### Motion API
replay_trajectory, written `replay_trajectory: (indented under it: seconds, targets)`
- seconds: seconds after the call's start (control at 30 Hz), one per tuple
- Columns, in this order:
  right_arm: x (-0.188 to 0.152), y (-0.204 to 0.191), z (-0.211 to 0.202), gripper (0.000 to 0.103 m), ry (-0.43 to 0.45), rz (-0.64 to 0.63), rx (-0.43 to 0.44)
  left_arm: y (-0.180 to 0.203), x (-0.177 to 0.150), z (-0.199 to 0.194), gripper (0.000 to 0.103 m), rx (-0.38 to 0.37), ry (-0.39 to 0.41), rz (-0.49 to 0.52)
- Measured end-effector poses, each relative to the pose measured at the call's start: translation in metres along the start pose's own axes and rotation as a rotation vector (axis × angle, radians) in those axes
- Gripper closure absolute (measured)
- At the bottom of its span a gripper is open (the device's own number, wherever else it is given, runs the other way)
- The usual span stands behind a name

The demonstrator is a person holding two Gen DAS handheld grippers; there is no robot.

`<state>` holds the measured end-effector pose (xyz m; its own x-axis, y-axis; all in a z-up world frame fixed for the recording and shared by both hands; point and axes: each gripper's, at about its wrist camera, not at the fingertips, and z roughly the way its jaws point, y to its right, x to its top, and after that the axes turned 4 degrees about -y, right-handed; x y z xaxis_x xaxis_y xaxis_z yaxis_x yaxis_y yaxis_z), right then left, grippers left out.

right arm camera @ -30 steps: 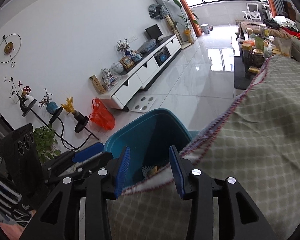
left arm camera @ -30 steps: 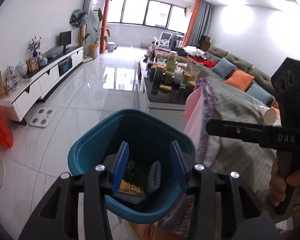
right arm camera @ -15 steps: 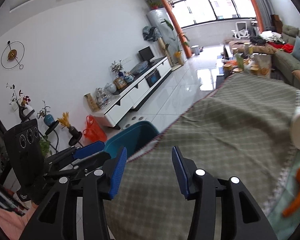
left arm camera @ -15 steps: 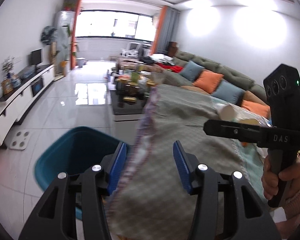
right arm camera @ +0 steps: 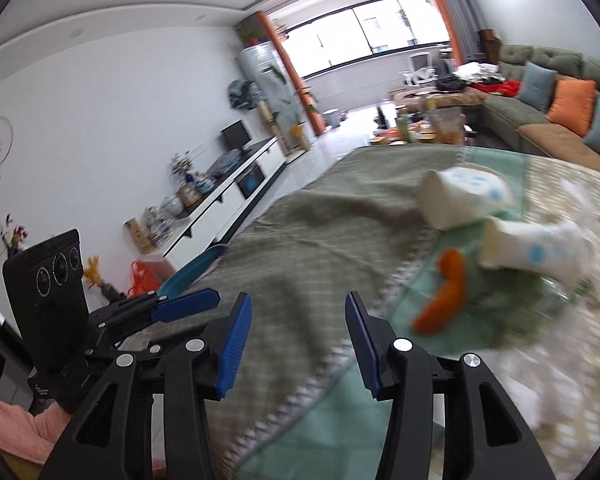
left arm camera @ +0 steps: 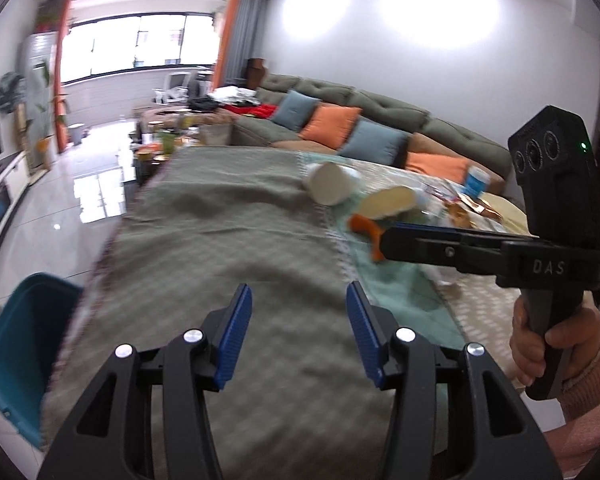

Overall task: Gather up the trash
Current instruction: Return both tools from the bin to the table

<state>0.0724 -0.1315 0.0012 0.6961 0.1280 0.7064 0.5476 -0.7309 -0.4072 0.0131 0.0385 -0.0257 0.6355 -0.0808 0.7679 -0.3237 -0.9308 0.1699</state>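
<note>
**Living-room table w/ litter, both grippers empty**

Living-room setting: sofa w/ orange and blue cushions (left arm camera: 329, 127) along the far wall, a table under a grey-green checked cloth (left arm camera: 220, 248) in the foreground. Trash is seen lying on the cloth's far right part: a white paper cup (left arm camera: 329, 183) tipped on its side, a second tipped cup (right arm camera: 536, 250) just beside it, an orange scrap (right arm camera: 444, 292) near both, and more wrappers (left arm camera: 462, 208) further right, too blurred to be identified.

Left gripper (left arm camera: 299, 334): jaws approx. half open, nothing between them, only cloth beneath. Right gripper (right arm camera: 296, 344): jaws have just been opening, now approx. half open, nothing held; it is gripped by a hand (left arm camera: 556, 340) in a pink sleeve.

Step in hand is judged to be the approach to the next piece of trash; none has been picked up at this moment. For the next move, one gripper would need to be brought forward over a cup or the orange scrap and closed on it.

Containers: a teal bin (left arm camera: 16, 344) is seen at the table's left edge, on the floor; its contents cannot be made out from either view.
</note>
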Motion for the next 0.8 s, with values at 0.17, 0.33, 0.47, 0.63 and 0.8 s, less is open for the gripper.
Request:
replay_trajectory:
  seconds: [0.17,0.33,0.47,0.63,0.8]
  targets:
    - [-0.009,0.030,-0.026,0.053,0.038,0.056,-0.065,0.030,0.005,0.024,0.053,-0.097,-0.044,0.045]
    - [-0.015,0.055,-0.052,0.053,0.079,0.107,-0.124,0.057,0.008,0.043,0.053,-0.164,-0.086,0.083]
    - [-0.016,0.074,-0.070,0.053,0.111,0.140,-0.158,0.073,0.009,0.054,0.053,-0.197,-0.118,0.111]
    - [-0.021,0.089,-0.083,0.053,0.138,0.169,-0.186,0.087,0.014,0.073,0.053,-0.218,-0.164,0.122]
    - [-0.023,0.102,-0.086,0.053,0.145,0.194,-0.196,0.095,0.020,0.085,0.053,-0.228,-0.196,0.117]
